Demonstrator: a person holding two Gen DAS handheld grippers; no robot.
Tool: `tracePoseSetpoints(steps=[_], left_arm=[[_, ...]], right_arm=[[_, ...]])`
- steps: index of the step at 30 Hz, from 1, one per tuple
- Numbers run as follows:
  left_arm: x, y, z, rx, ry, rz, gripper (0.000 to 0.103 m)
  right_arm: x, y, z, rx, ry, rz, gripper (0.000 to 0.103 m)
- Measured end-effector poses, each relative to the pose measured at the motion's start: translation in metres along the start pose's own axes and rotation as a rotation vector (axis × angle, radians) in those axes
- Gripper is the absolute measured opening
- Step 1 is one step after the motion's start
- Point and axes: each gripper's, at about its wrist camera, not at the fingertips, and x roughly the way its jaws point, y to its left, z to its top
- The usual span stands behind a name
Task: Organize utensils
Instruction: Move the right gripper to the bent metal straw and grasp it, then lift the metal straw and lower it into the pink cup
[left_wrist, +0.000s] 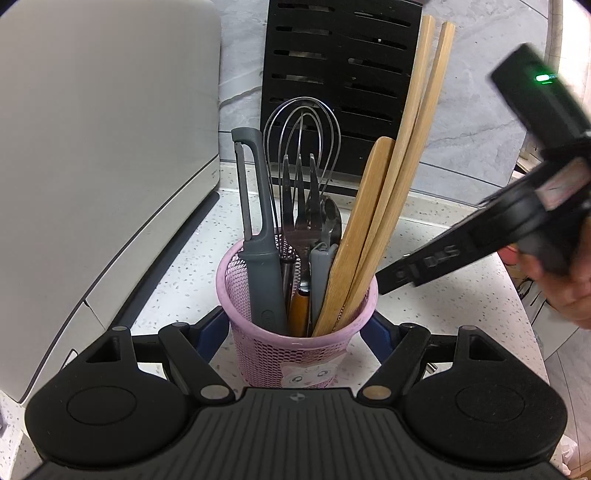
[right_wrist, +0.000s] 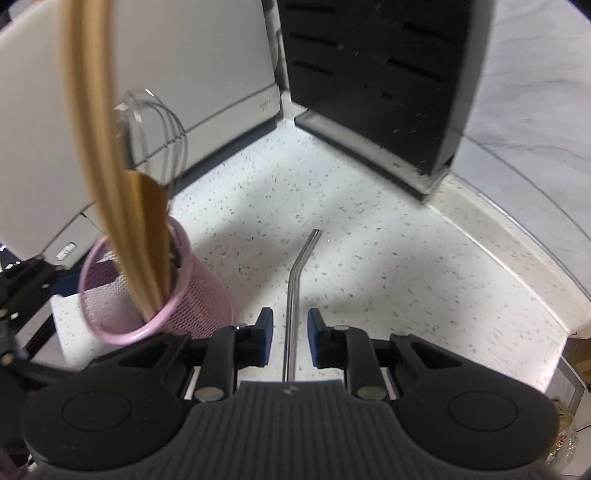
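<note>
Left wrist view. Pink mesh holder (left_wrist: 295, 332) stands on the speckled counter (left_wrist: 192, 258), close in front of the camera. The left gripper (left_wrist: 295, 332) has a blue finger against each side of it, jaws clamped on the holder's wall. Inside, upright and crowded: grey peeler (left_wrist: 255, 221), wire whisk (left_wrist: 303, 136), fork (left_wrist: 299, 199), spoon (left_wrist: 330, 218), a grey handle and a brown one low down, wooden spatula (left_wrist: 365, 214), wooden tongs (left_wrist: 417, 133) leaning right. White appliance (left_wrist: 103, 147) close at left; black slotted knife block (left_wrist: 340, 81) behind the holder, against a grey marbled wall. The right gripper's black body comes in from the right edge, held by a hand (left_wrist: 569, 291), its tip near the holder's rim; blurred.

Right wrist view. Right gripper (right_wrist: 290, 338) points down at the counter (right_wrist: 406, 277). A bent metal straw (right_wrist: 295, 295) runs up the gap between the blue fingers (right_wrist: 264, 332); jaws narrow, with a visible gap on each side of the straw, pads not touching it. Whether the straw lies on the counter I cannot tell. The holder (right_wrist: 207, 306) is just left of the gripper, tongs (right_wrist: 99, 147) and whisk (right_wrist: 162, 129) rising from it, blurred. Knife block (right_wrist: 380, 81) stands beyond, well apart from the straw's tip.
</note>
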Motion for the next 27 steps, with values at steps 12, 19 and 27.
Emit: tracePoseSetpoints(steps=[12,19,27], left_arm=[[0.001,0.005,0.002,-0.003,-0.004,-0.005,0.089],[0.001,0.004,0.002,-0.003,-0.003,-0.004,0.089],[0.000,0.003,0.002,-0.004,-0.001,-0.002,0.089]], right_arm=[[0.040,0.003,0.021,0.015,0.101,-0.034,0.012],[0.054,0.007,0.026,0.009,0.126,-0.052,0.007],[0.054,0.012,0.024,-0.012,0.113,-0.077,0.003]])
